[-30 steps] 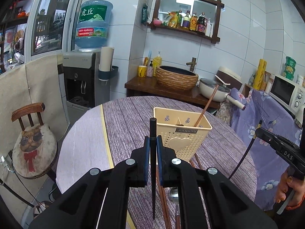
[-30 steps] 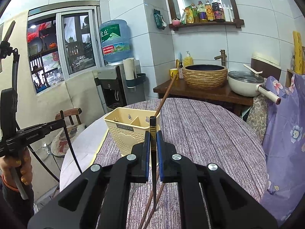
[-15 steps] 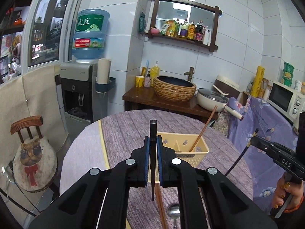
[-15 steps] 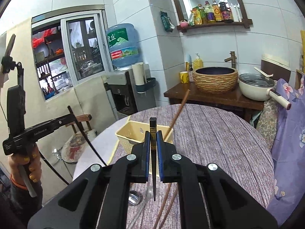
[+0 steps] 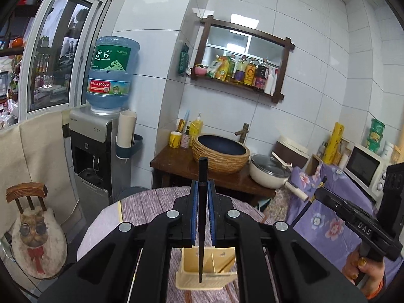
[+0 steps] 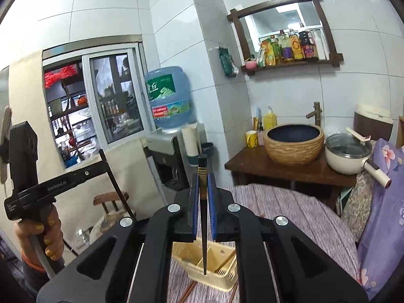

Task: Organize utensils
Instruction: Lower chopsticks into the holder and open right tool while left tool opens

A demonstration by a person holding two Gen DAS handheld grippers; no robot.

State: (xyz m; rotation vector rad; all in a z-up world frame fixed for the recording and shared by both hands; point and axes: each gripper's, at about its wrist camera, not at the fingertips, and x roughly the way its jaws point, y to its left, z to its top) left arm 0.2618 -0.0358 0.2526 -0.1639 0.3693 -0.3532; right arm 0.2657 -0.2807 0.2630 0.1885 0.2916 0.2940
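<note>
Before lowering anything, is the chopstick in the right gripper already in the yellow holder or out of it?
Out. The black chopstick is clamped upright in the right gripper, its tip hanging above the yellow utensil holder, clear of its compartments.

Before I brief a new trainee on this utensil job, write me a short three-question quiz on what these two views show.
1. True or false: each tongs is shut on a black chopstick.
2. What lies below the chopstick tips in both views? A) the cream basket B) the woven basin C) the white pot
3. Fill in: a brown chopstick already leans inside the ____.

Key:
1. True. The left tongs grip one chopstick; the right tongs grip the other chopstick.
2. A, the basket, on the table.
3. basket; the brown chopstick rests in a compartment.
</note>
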